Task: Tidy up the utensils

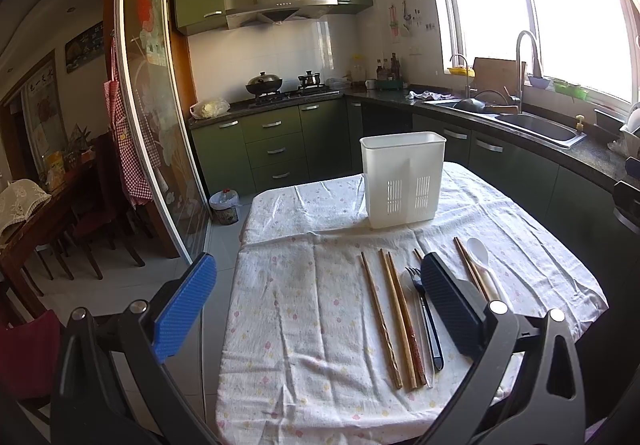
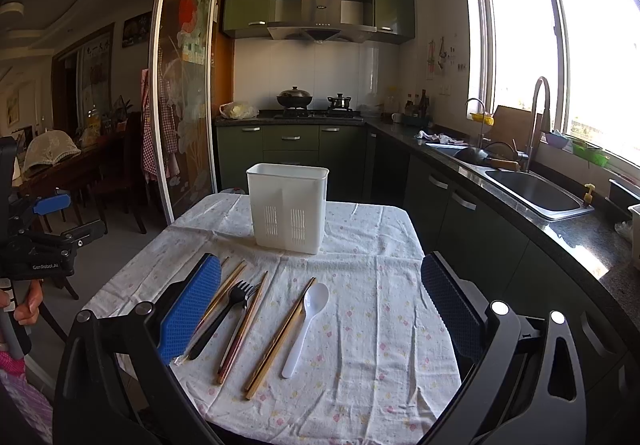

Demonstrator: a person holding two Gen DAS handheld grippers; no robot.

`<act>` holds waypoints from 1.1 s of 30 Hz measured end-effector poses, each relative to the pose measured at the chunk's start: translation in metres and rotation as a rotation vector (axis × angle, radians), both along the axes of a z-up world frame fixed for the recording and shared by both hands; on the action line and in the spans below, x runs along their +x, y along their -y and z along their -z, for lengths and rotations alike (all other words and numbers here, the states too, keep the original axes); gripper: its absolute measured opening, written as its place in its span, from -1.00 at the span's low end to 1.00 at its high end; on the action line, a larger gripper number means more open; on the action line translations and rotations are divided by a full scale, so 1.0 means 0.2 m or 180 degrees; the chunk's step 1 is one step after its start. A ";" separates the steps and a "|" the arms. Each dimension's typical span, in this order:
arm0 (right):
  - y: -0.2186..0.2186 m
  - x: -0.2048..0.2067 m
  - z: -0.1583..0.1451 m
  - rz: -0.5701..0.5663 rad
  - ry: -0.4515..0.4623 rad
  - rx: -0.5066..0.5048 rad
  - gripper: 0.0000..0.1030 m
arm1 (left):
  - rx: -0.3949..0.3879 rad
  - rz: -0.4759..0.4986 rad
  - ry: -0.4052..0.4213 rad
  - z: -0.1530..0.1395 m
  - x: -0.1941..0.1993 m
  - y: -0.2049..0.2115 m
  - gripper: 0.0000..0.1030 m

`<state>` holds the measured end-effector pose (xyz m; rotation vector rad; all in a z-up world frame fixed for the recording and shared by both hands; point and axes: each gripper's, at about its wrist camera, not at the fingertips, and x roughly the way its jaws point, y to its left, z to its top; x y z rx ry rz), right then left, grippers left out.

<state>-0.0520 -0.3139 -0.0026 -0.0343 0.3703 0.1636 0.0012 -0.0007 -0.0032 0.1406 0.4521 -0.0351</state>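
Observation:
A white two-compartment utensil holder (image 1: 403, 179) (image 2: 287, 207) stands upright at the far side of the cloth-covered table (image 1: 304, 325) (image 2: 360, 325). In front of it lie several wooden chopsticks (image 1: 396, 321) (image 2: 280, 337), a black fork (image 1: 424, 315) (image 2: 224, 315) and a white plastic spoon (image 1: 478, 251) (image 2: 306, 325), side by side. My left gripper (image 1: 320, 305) hovers open above the table's near left part, nothing between its fingers. My right gripper (image 2: 320, 305) hangs open over the near edge, with the spoon and chopsticks below its gap, untouched.
Green kitchen cabinets, a stove with pots (image 1: 264, 83) and a counter with a sink (image 1: 536, 127) (image 2: 536, 191) run behind and to the right. A glass sliding door (image 1: 160, 117) and a dining area with chairs lie left. A hand holding the left gripper's handle (image 2: 28, 301) shows at the left edge.

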 end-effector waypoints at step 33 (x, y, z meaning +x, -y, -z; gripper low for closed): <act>0.01 0.01 0.01 -0.0004 -0.0020 -0.0002 0.92 | 0.0042 0.0009 -0.0109 0.06 0.00 0.00 0.89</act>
